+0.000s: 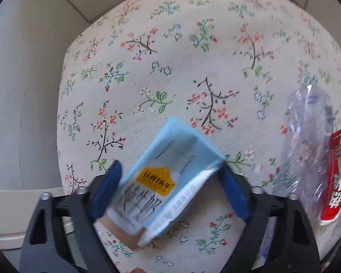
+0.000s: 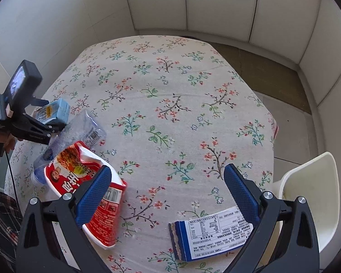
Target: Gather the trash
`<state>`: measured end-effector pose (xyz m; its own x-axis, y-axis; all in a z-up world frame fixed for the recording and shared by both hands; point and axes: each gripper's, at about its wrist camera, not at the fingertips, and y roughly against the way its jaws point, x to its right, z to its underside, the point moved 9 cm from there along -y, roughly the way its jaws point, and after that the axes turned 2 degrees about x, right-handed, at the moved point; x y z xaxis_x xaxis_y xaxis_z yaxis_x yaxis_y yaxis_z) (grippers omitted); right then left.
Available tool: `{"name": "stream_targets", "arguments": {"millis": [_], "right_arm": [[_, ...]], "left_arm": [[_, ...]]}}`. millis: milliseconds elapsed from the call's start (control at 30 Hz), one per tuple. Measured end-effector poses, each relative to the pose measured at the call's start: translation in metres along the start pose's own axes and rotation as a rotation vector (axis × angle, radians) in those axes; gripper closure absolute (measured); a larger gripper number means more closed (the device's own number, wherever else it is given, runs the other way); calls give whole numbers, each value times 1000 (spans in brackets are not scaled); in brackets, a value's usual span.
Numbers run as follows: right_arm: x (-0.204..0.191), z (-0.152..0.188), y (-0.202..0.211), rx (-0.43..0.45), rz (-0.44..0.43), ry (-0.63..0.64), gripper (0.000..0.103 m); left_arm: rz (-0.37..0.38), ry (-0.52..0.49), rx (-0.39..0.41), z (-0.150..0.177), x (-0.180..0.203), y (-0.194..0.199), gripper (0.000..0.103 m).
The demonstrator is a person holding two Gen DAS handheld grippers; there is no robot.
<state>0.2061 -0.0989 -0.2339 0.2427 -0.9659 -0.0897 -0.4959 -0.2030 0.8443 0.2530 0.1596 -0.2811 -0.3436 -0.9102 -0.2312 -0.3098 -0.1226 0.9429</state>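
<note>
My left gripper [image 1: 170,188] points steeply down at the counter [image 1: 193,68], its jaws set around a light blue milk carton [image 1: 168,177] — one blue pad against the carton's left face, the other at its right corner, though I cannot tell whether they press it. The carton is squashed and tilted, with a yellow label and dark print on its pale front. From the right wrist I see that same gripper at the counter's left edge, the carton between its fingers. My right gripper [image 2: 168,193] also tips downward, jaws wide apart and holding nothing. Its left finger [image 2: 93,195] overlaps a crumpled red-and-white instant noodle cup [image 2: 84,182] lying on its side; its right finger [image 2: 243,193] is above a flattened blue-and-white wrapper [image 2: 206,234] — printed side up. A crushed clear plastic bottle [image 2: 79,132] lies between cup and carton.
</note>
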Motion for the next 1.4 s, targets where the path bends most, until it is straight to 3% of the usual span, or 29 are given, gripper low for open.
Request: {"name": "stream_targets", "arguments": {"millis": [133,333,433,533,633,733,867,967,1033,1167,1400], "right_arm": [[11,1,6,3,13,-35,7],[29,10,24,3,26,-114,7],[43,19,32,-7,50,-177,7],[65,35,36,-39,96,-288,7],[81,52,34,-73,109,-379,7],[83,61,30,-90,116,-389,7],[86,84,27,-108,88,-532,7],[87,88,19,-95,106,-634,7],[90,87,10,-77,165,-690,7],[87,97,-18,-131,222,-745,5],[75,82,-24,-82,232,-704,9]], "left_arm": [[-1,88,32,4,-3,6,44],[65,356,146,12,-21,39,47],[160,538,261,12,-27,75,49],[286,652,389,14,-14,111,49],[350,649,478,10,6,139,49],[391,594,515,-1,28,151,49],[398,574,531,0,35,155,49],[420,588,530,-2,34,154,48],[426,584,536,-4,35,153,48],[431,582,533,-1,34,153,48],[420,584,518,1,31,149,48]]}}
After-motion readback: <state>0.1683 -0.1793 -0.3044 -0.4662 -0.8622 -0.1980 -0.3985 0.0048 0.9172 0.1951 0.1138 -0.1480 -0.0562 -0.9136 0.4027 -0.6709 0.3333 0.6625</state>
